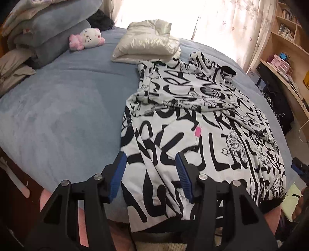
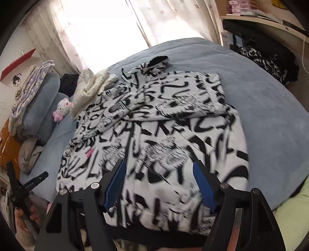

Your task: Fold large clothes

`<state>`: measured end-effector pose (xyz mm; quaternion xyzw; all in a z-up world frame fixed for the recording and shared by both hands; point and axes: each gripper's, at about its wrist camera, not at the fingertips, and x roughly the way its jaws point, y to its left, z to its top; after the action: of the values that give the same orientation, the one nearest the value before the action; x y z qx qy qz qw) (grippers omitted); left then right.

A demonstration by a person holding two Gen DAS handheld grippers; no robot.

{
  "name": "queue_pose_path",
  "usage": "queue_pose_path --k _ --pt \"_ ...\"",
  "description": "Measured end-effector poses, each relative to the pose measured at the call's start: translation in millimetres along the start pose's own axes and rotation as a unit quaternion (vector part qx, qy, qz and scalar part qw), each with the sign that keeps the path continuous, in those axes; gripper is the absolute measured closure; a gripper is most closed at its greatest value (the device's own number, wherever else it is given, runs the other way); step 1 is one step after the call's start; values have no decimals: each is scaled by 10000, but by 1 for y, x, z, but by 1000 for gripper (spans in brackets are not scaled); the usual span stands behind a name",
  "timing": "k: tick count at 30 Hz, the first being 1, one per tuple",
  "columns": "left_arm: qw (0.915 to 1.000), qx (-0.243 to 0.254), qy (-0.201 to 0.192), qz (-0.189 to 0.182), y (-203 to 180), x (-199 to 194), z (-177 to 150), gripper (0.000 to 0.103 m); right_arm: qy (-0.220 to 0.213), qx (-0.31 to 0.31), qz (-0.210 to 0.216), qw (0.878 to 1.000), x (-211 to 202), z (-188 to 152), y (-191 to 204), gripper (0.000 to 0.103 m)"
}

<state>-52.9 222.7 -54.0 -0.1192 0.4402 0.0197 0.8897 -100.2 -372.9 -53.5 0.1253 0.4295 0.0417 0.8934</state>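
Observation:
A large white garment with black graffiti lettering [image 1: 202, 123] lies spread on the blue bed [image 1: 58, 108], its sleeves folded in across the upper part and a small pink tag [image 1: 197, 132] near the middle. It also shows in the right wrist view [image 2: 164, 135], blurred. My left gripper [image 1: 150, 160] is open and empty, hovering over the garment's near left hem. My right gripper [image 2: 158, 168] is open and empty over the near hem, and it shows at the right edge of the left wrist view [image 1: 299, 167]. The left gripper shows at the left edge of the right wrist view [image 2: 29, 183].
A folded cream puffer jacket [image 1: 146, 44] lies beyond the garment. A white and pink plush cat [image 1: 87, 38] and stacked grey pillows [image 1: 48, 29] sit at the head of the bed. Wooden shelves [image 1: 285, 48] and dark clothes [image 2: 266, 59] are to the right. A bright curtained window [image 1: 173, 11] is behind.

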Motion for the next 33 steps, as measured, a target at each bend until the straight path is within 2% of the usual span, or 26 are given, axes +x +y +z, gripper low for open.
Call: queue_pose_path --k 9,13,19,24,26,30,33 --pt "9979 -129 567 -284 14 33 -14 53 181 535 -409 9976 -5 -23 -84 30" --pt "9963 -228 750 -359 22 50 -21 53 313 797 -429 9954 2 -29 -118 30" --pt "9955 -236 802 -458 24 62 -25 53 582 840 -379 9940 26 -47 -134 30" --pt "9947 -320 806 -550 26 66 -26 50 665 510 -416 9956 42 -61 -117 30" --pt "9942 -354 820 -602 28 68 -26 49 659 432 -268 9965 44 -64 -112 31" --pt "9925 -433 818 -803 30 69 -27 42 654 282 292 9970 43 -70 -102 31" --pt "9909 -519 810 -939 32 71 -29 40 606 332 918 9934 44 -74 -97 31"
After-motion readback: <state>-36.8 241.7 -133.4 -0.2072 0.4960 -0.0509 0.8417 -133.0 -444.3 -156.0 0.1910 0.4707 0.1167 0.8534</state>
